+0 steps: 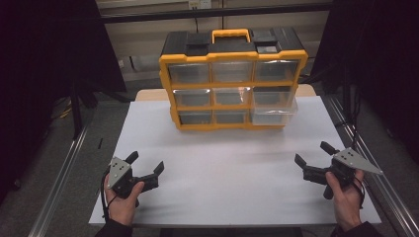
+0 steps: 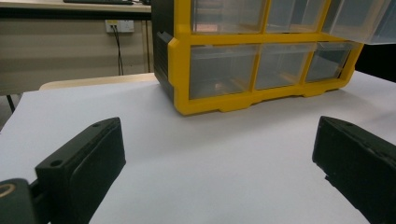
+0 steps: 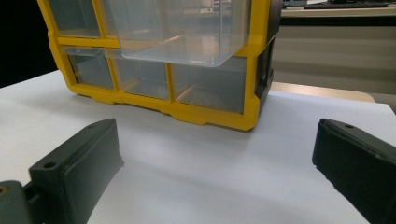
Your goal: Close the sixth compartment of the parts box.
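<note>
At the table's (image 1: 222, 163) far side stands the yellow cabinet (image 1: 232, 79), its clear drawers in three rows; the middle-right drawer (image 1: 274, 109) juts out over the sheet while the rest sit flush. Near my edge, my left gripper (image 1: 146, 164) and right gripper (image 1: 311, 153) rest well apart, both with jaws spread wide and empty, both pointing toward the cabinet.

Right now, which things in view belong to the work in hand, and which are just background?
In play:
- drawer cabinet
- pulled-out drawer, middle row, right
- left gripper, open
- right gripper, open

Background:
- white table sheet
- wall socket
- rail beside the table
</note>
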### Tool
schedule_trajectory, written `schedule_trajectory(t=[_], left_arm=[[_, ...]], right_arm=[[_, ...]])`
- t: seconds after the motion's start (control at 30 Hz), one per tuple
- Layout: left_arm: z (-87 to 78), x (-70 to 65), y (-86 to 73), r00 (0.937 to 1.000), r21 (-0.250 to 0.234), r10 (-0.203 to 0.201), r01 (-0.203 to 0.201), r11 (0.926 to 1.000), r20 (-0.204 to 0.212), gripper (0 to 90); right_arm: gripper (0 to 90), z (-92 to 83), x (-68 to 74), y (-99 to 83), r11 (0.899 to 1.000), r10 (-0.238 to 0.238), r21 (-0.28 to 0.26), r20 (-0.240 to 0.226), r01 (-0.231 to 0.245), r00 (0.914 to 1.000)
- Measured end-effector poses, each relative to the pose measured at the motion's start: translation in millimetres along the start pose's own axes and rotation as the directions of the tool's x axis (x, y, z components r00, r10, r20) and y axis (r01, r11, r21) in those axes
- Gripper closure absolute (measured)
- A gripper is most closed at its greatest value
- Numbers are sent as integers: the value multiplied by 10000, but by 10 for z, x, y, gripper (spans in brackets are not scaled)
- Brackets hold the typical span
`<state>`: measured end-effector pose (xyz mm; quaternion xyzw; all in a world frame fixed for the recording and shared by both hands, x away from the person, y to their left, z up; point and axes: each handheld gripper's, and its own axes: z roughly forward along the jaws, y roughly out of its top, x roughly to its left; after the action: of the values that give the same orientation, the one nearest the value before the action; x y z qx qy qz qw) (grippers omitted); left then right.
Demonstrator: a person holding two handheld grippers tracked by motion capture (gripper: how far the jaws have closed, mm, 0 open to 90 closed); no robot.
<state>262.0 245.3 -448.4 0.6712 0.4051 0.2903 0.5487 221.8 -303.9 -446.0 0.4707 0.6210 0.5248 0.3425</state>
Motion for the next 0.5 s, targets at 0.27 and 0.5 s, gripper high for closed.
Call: schedule_trajectory(t=[0.27,0.5], left_arm=[[15,-1,4,10000,24,-30,30,10000,-67,25],[19,9,6,10000,69,32,-32,10000,-46,25]], right_arm=[[0,-17,7,-7,9999,-54,-143,-80,53,10000],[0,-22,21,5,9997,106,-223,-159,-110,9998]])
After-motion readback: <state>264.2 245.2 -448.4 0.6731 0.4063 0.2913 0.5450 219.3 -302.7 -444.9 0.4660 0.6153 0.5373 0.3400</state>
